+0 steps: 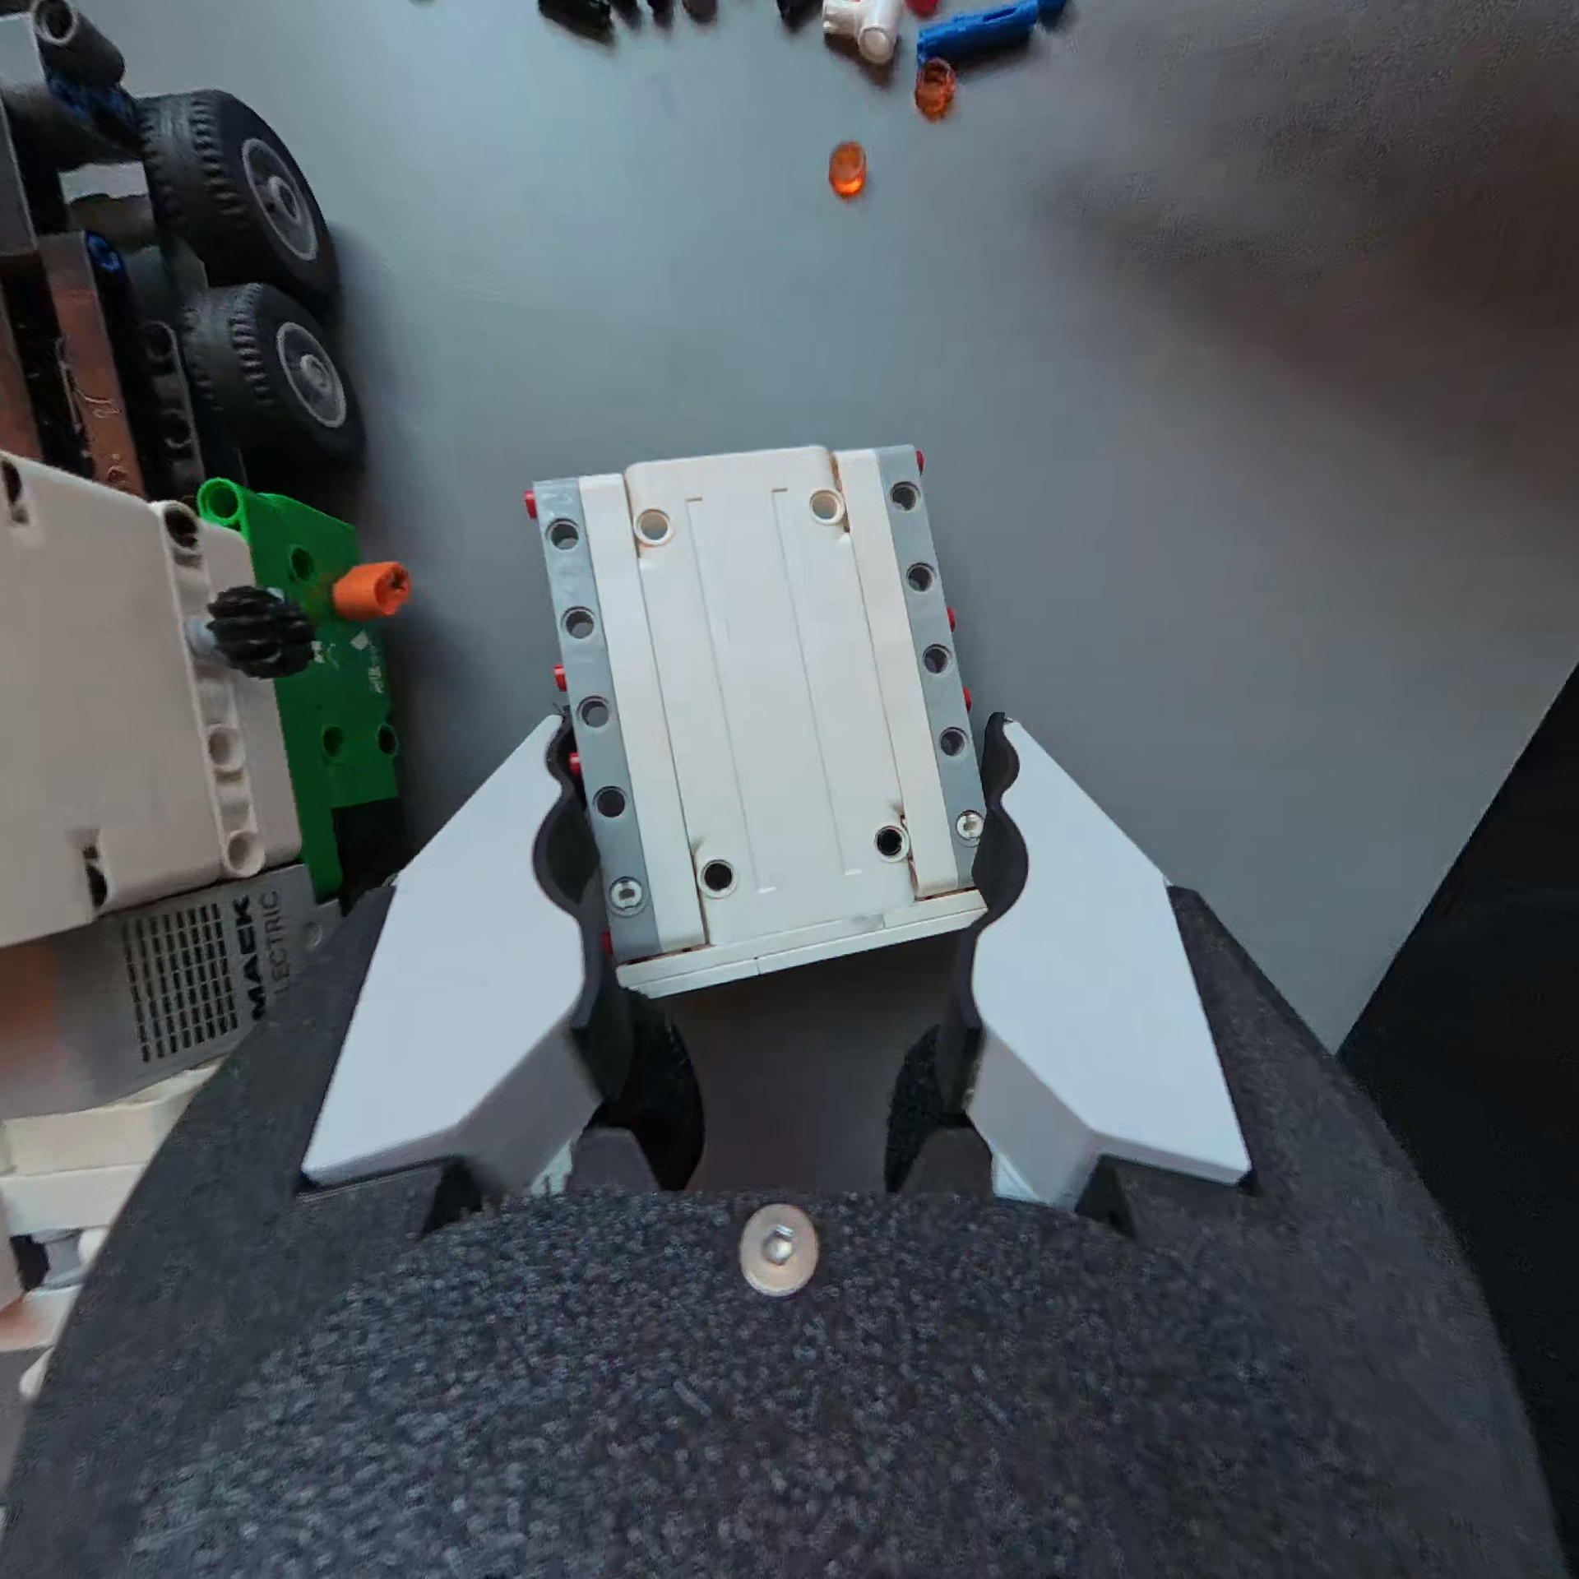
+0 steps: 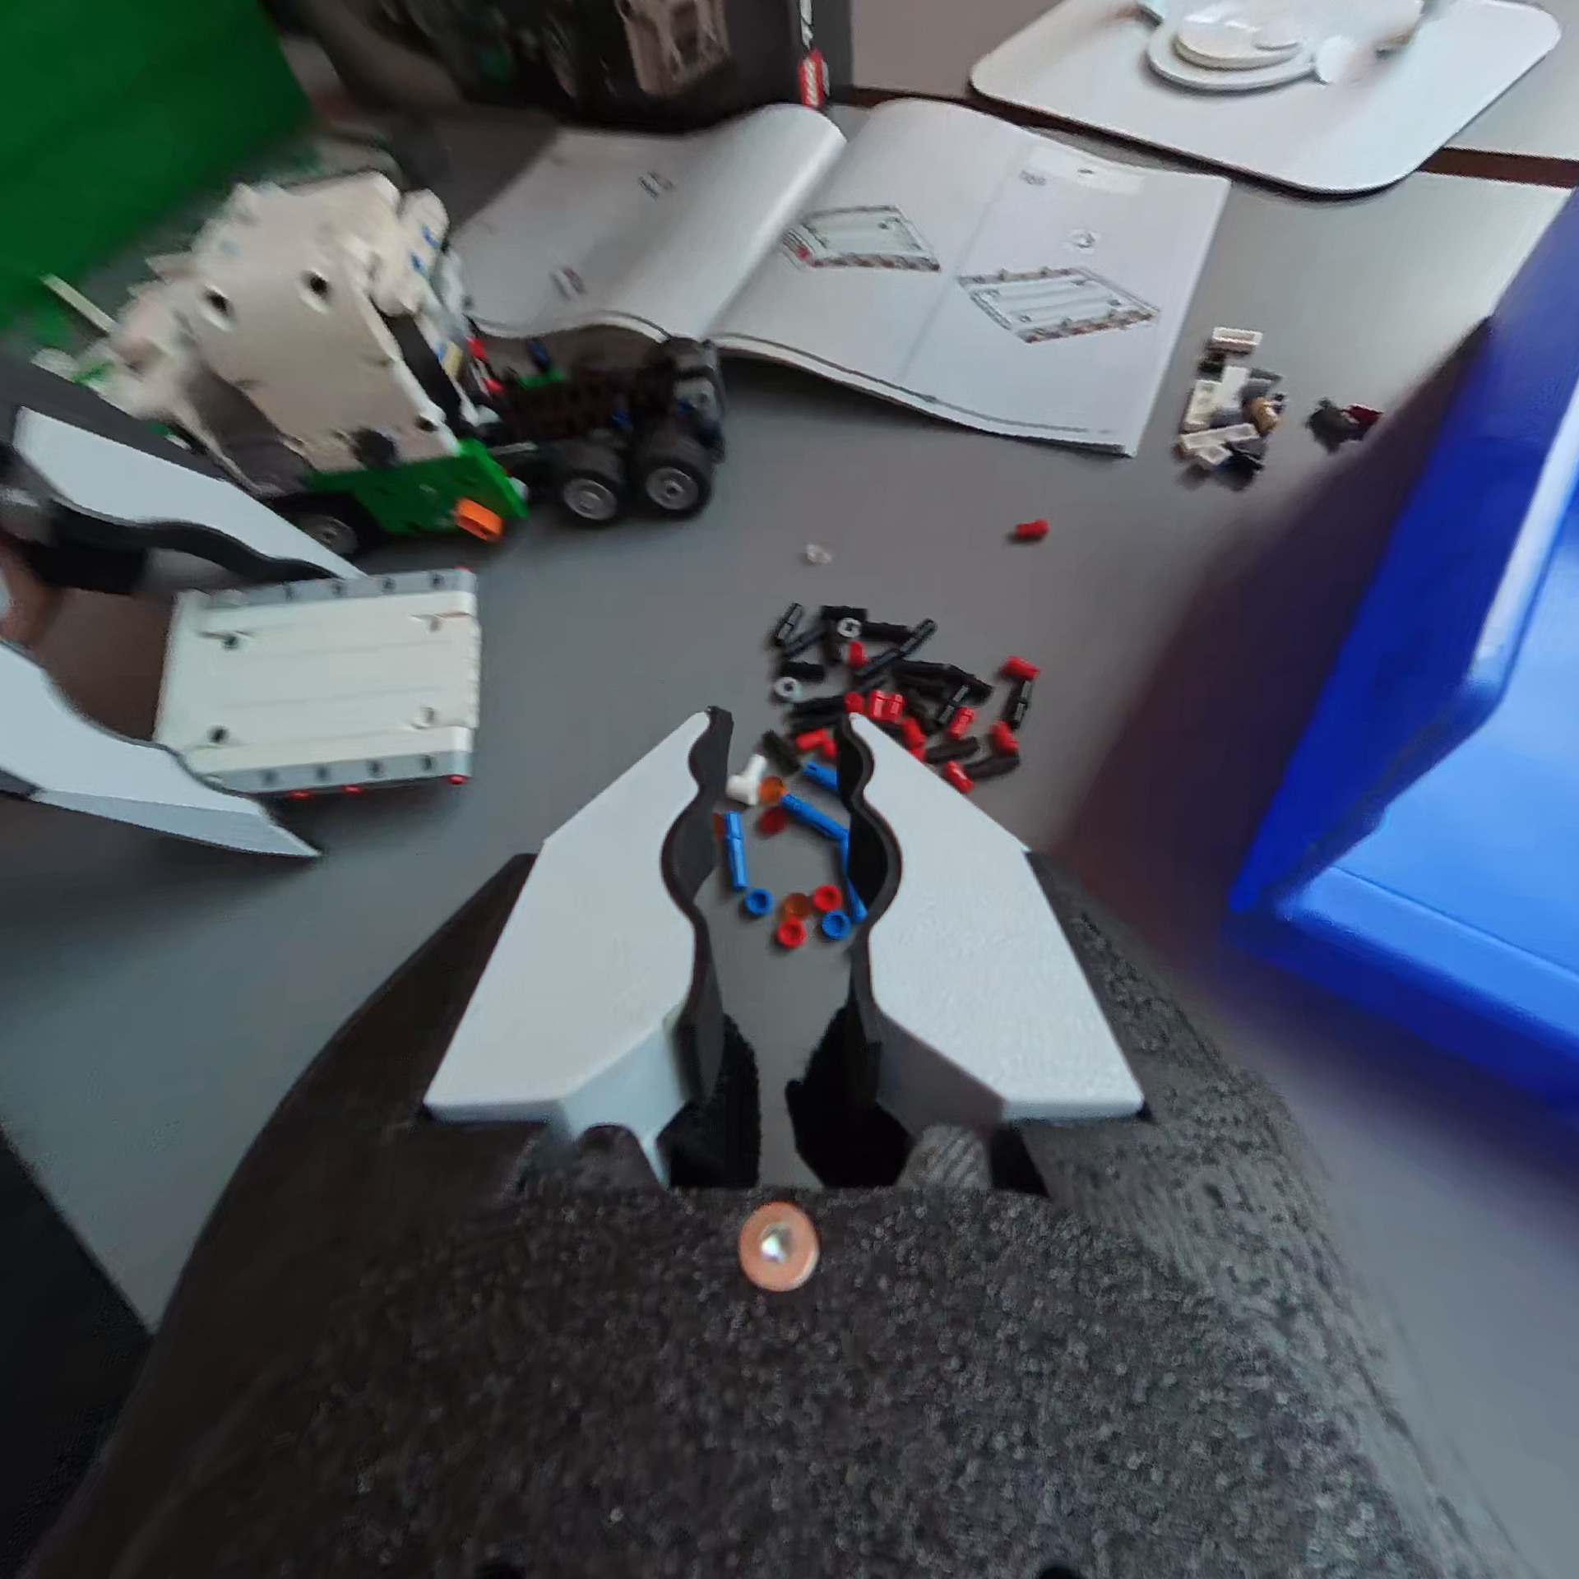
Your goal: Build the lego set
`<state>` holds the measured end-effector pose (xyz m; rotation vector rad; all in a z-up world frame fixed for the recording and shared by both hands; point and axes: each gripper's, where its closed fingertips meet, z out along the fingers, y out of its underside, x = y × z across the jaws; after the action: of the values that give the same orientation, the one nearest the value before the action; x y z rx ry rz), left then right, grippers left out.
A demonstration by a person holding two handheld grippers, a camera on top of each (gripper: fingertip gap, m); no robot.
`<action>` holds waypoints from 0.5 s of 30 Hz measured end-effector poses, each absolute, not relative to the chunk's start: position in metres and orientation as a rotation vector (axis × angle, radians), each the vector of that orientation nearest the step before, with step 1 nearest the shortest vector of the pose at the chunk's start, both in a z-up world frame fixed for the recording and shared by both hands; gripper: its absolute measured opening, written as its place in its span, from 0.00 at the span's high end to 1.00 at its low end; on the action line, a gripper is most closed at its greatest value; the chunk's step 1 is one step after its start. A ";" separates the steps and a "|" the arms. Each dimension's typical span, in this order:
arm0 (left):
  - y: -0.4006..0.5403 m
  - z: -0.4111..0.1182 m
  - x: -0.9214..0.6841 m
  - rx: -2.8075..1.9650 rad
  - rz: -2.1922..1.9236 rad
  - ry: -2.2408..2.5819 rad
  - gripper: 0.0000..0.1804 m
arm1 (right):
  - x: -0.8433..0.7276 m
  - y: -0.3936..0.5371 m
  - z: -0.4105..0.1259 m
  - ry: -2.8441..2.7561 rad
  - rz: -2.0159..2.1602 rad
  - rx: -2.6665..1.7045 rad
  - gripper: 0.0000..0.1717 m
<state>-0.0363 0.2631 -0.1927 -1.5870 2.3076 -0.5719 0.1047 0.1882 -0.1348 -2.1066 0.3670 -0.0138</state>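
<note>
**Parted fingers above loose pins**

The right gripper [image 2: 782, 726] is seen with its fingers [image 2: 931, 863] slightly parted and nothing clamped, over a scatter of small pins [image 2: 906, 692] in black, red and blue on the grey bench [image 2: 598, 666]. To the left, a white panel [image 2: 325, 675] is flanked by the left gripper [image 2: 171, 683]. Behind are seen a toy truck [image 2: 410, 410], an open booklet [image 2: 854, 256] and a blue bin [image 2: 1452, 769].

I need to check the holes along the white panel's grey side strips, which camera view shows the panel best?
The left wrist view: the white panel fills the centre, sharp, between the left gripper's pads. The right wrist view shows it off to the left, smaller and blurred.
</note>
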 end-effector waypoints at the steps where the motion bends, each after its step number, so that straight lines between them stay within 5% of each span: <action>1: 0.264 -0.194 -0.038 -1.578 -0.551 2.332 0.50 | 0.109 0.187 -0.141 0.346 -0.053 -2.137 0.86; 15: 0.282 -0.196 -0.069 -1.559 -0.413 2.510 0.50 | 0.100 0.209 -0.179 -0.145 -0.061 -2.381 0.92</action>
<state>-0.0688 0.2822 -0.1962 -1.5587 2.5104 -0.4133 0.0999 0.2094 -0.1790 -2.3809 -0.1450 -0.0607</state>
